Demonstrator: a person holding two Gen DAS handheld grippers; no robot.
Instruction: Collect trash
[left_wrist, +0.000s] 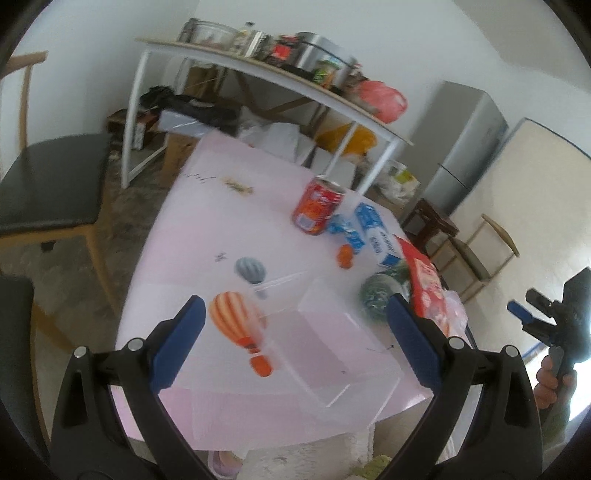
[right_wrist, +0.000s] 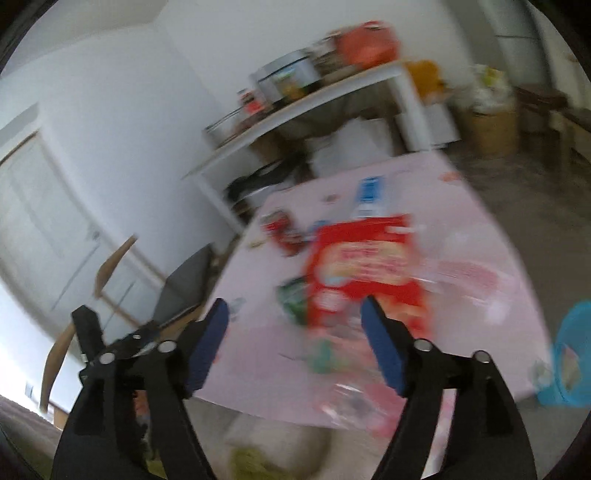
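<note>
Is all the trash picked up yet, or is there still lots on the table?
Still lots. The red can, blue milk carton, green wrapper and red snack bag all lie on the pink table. Both the left gripper and right gripper are open and hold nothing.

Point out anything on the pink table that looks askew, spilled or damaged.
The blue-and-white milk carton lies toppled on its side behind the red drink can, which stands upright. A crumpled blue wrapper and small orange scrap lie loose beside them. Nothing looks spilled.
</note>
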